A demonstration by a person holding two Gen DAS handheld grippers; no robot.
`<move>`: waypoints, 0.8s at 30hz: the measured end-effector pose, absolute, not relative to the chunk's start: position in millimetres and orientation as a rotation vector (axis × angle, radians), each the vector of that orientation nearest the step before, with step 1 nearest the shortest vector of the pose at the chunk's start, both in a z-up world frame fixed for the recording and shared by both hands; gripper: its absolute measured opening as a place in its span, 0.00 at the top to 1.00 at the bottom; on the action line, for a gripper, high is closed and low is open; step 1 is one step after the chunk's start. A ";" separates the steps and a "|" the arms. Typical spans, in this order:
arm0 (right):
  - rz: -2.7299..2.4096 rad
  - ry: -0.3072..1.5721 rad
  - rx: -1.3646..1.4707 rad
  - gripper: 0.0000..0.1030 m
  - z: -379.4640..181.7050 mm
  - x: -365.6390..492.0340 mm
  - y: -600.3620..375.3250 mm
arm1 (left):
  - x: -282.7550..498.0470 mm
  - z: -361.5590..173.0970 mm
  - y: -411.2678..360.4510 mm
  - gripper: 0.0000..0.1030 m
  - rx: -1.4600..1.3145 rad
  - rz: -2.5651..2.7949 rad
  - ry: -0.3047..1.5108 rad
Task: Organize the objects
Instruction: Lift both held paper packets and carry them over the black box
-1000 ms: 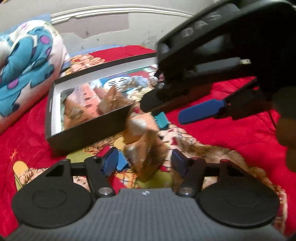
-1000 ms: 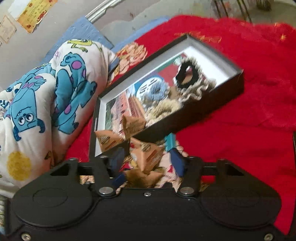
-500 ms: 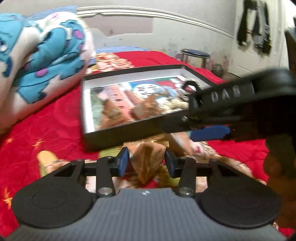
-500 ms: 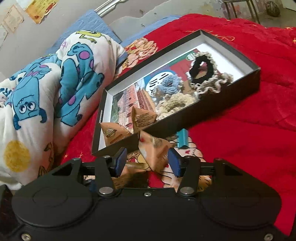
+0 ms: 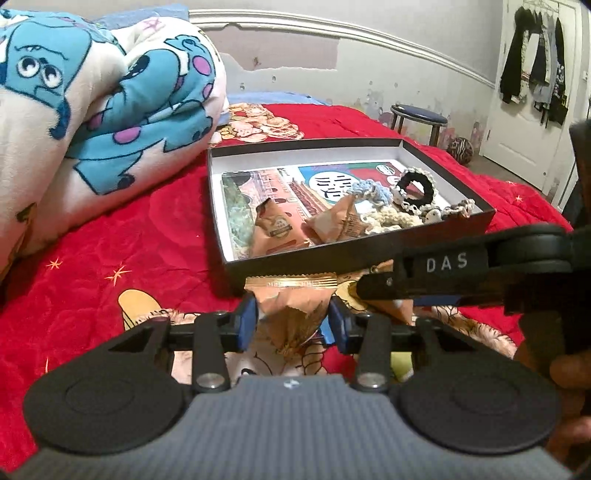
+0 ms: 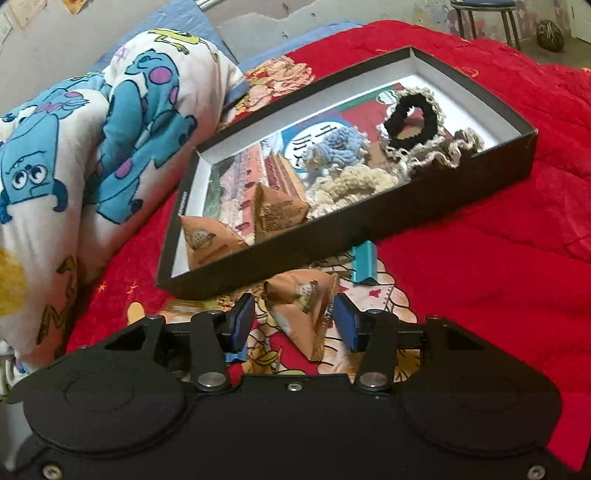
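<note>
Left gripper (image 5: pixel 292 325) fingers clamped on tan foil snack packet (image 5: pixel 291 301). Right gripper (image 6: pixel 294 322) fingers parted around second tan triangular packet (image 6: pixel 301 312), contact unclear. Black shallow cardboard box (image 6: pixel 369 225) just beyond.

Evenly lit by soft indoor light, seemingly from above; colours strong on the red bed (image 5: pixel 155 236). Only faint shadows, darkest inside the near wall of the box (image 6: pixel 369 221). No harsh glare. Strong fisheye bending at the edges, curving the wall trim (image 5: pixel 332 31). Slightly soft overall, softest at the corners; fine print on the packets (image 6: pixel 280 216) unreadable.
</note>
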State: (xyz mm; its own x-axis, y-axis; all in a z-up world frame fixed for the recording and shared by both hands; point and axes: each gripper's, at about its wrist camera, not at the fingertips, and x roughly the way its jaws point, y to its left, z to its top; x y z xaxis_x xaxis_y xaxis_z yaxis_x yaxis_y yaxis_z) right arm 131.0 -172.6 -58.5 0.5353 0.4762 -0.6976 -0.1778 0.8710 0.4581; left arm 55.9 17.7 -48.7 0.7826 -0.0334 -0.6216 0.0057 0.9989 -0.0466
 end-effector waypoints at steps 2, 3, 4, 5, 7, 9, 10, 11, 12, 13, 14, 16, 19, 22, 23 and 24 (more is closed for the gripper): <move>0.393 0.926 0.371 0.54 -58.5 131.0 -173.6 | 56.2 -49.3 19.0 0.56 -0.056 -0.016 0.674; 0.390 0.923 0.370 0.56 -57.9 130.9 -173.5 | 56.8 -50.0 19.7 0.56 -0.063 -0.018 0.679; 0.385 0.923 0.364 0.57 -57.7 131.0 -173.1 | 57.4 -50.6 19.8 0.56 -0.066 -0.017 0.682; 0.378 0.926 0.360 0.59 -58.2 131.5 -172.9 | 57.4 -50.9 19.5 0.56 -0.063 -0.013 0.681; 0.368 0.930 0.368 0.61 -60.0 131.5 -173.2 | 57.8 -50.7 18.4 0.56 -0.053 -0.009 0.679; 0.364 0.927 0.365 0.62 -59.9 131.1 -172.8 | 57.6 -50.7 18.5 0.56 -0.057 -0.007 0.679; 0.362 0.924 0.360 0.63 -59.2 130.8 -172.3 | 57.2 -50.8 18.3 0.56 -0.058 -0.007 0.681; 0.360 0.922 0.359 0.64 -58.6 130.4 -172.3 | 56.9 -51.0 17.3 0.56 -0.053 -0.008 0.682; 0.358 0.920 0.361 0.64 -58.0 129.8 -172.7 | 57.0 -51.2 16.5 0.56 -0.047 -0.007 0.682; 0.355 0.919 0.367 0.64 -57.5 129.3 -173.2 | 57.2 -51.3 15.4 0.56 -0.039 -0.005 0.682; 0.355 0.919 0.370 0.65 -57.1 129.2 -173.3 | 57.6 -51.2 14.3 0.56 -0.032 -0.004 0.683; 0.363 0.913 0.382 0.65 -55.3 128.3 -173.8 | 57.6 -50.8 13.6 0.56 -0.027 0.000 0.679; 0.379 0.904 0.399 0.65 -51.2 126.3 -173.5 | 58.0 -49.2 12.0 0.56 -0.011 0.013 0.662; 0.398 0.888 0.403 0.65 -47.1 123.5 -171.7 | 57.7 -48.3 12.0 0.56 -0.011 0.012 0.656; 0.404 0.883 0.402 0.65 -45.9 122.8 -170.9 | 57.6 -48.2 12.2 0.56 -0.012 0.012 0.656; 0.409 0.880 0.402 0.65 -45.1 122.1 -170.4 | 57.9 -48.2 11.9 0.56 -0.009 0.013 0.656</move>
